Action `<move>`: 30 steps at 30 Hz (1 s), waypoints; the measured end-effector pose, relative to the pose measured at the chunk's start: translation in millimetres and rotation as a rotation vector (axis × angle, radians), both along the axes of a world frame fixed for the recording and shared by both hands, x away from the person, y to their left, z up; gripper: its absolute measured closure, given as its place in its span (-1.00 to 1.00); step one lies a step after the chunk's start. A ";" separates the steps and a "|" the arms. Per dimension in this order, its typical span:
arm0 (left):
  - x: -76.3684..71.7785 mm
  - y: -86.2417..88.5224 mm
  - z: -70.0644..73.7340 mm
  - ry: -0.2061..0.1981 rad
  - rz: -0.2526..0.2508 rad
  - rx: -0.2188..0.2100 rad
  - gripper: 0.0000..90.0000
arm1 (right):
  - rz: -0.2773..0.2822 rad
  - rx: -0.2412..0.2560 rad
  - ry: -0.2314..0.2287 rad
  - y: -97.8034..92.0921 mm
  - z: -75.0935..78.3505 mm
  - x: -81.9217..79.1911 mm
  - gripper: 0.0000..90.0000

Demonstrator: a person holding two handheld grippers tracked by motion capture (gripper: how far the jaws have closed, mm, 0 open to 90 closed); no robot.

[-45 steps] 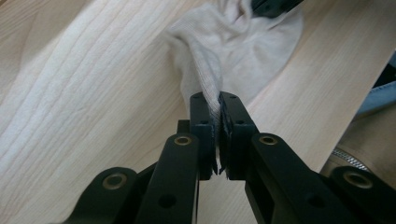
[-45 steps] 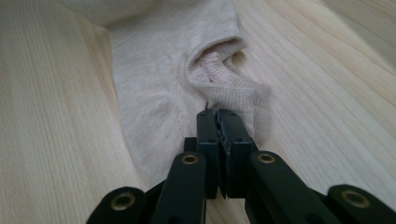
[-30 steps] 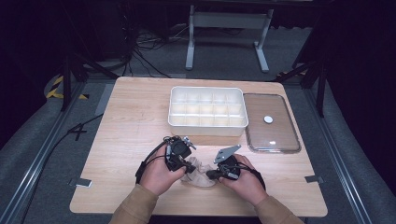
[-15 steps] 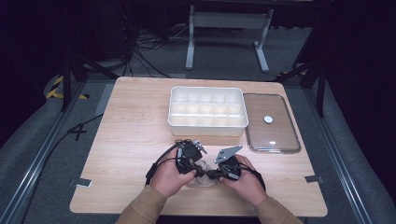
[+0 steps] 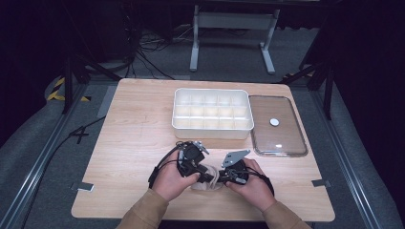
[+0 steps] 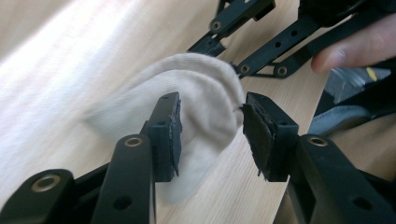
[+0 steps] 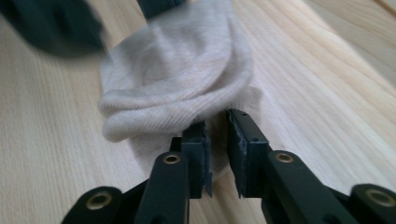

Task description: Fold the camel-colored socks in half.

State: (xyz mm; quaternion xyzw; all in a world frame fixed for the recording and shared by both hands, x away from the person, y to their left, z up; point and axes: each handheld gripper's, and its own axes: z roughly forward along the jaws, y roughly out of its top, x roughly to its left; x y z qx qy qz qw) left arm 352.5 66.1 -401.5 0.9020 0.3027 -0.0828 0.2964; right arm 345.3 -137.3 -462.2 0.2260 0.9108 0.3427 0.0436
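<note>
Sock (image 6: 205, 88) between open left gripper (image 6: 210, 130); right gripper (image 7: 215, 135) pinching edge.

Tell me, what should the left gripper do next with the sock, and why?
Probably close the left gripper on the sock. Its jaws stand open around a raised fold of the cloth, while the right gripper, jaws nearly shut, seems to pinch the sock's edge already.

Both hands sit low and close together just in front of the white tray (image 5: 212, 129), the left gripper (image 6: 210, 128) with jaws spread wide, the right gripper (image 7: 217, 140) nearly pinched closed.
</note>
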 end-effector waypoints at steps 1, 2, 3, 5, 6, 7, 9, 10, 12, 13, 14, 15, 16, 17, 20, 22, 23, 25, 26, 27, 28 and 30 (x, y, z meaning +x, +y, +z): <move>1.1 5.4 2.4 -0.011 0.007 -0.003 0.27 | -0.011 0.003 0.002 -2.8 2.0 -0.1 0.69; 2.6 13.3 4.4 -0.017 0.027 -0.004 0.27 | -0.020 0.005 -0.010 -6.4 5.7 0.0 0.68; 3.8 17.9 4.5 -0.022 0.038 0.000 0.29 | -0.037 0.010 -0.026 -12.6 13.7 -0.6 0.68; 6.5 26.2 3.5 -0.030 0.057 0.035 0.35 | -0.073 0.030 -0.052 -22.7 28.6 -1.0 0.68; 6.5 26.2 3.5 -0.030 0.057 0.035 0.36 | -0.073 0.030 -0.052 -22.7 28.6 -1.0 0.68; 7.6 29.3 2.7 -0.031 0.071 0.050 0.39 | -0.088 0.056 -0.076 -27.1 38.8 -1.9 0.68; 8.4 31.4 2.3 -0.031 0.080 0.058 0.41 | -0.086 0.069 -0.079 -27.3 41.6 -2.5 0.68; 9.2 32.8 1.5 -0.038 0.080 0.064 0.44 | -0.077 0.086 -0.079 -25.7 45.3 -4.4 0.69; 8.9 34.7 0.0 -0.047 0.090 0.090 0.53 | -0.055 0.095 -0.074 -19.3 46.8 -8.3 0.69; 8.3 35.4 -0.1 -0.048 0.095 0.105 0.56 | -0.038 0.101 -0.075 -14.5 46.1 -10.1 0.69; 7.9 35.7 -1.3 -0.064 0.095 0.110 0.57 | -0.026 0.104 -0.070 -10.3 45.5 -11.9 0.70; 7.9 35.7 -1.3 -0.064 0.095 0.110 0.58 | -0.026 0.104 -0.070 -10.3 45.5 -11.9 0.70; 6.6 34.7 -2.4 -0.084 0.090 0.106 0.58 | 0.002 0.117 -0.063 0.1 43.1 -15.9 0.71; 5.2 33.1 -2.9 -0.098 0.092 0.096 0.58 | 0.016 0.126 -0.055 5.2 41.3 -17.5 0.73; 3.3 28.9 -2.3 -0.129 0.072 0.076 0.62 | 0.041 0.137 -0.052 15.0 36.9 -20.3 0.75; 2.2 25.6 -1.9 -0.160 0.060 0.048 0.67 | 0.056 0.126 -0.047 21.8 32.2 -21.8 0.76; 1.5 23.8 -1.7 -0.179 0.049 0.037 0.72 | 0.058 0.117 -0.042 23.3 29.3 -22.1 0.76; 1.5 18.9 -3.5 -0.199 0.037 0.015 0.79 | 0.050 0.101 -0.037 22.4 25.1 -21.4 0.77; 1.8 16.9 -4.5 -0.196 0.038 0.016 0.84 | 0.041 0.098 -0.035 20.5 23.5 -21.0 0.77; 3.0 14.3 -6.3 -0.189 0.032 0.023 0.88 | 0.036 0.094 -0.032 19.0 23.1 -20.8 0.77; 5.1 10.9 -9.8 -0.177 0.024 0.035 0.89 | 0.030 0.091 -0.035 16.9 22.5 -20.5 0.77; 8.8 4.9 -18.9 -0.165 0.011 0.075 0.93 | 0.014 0.083 -0.028 12.4 21.1 -20.8 0.76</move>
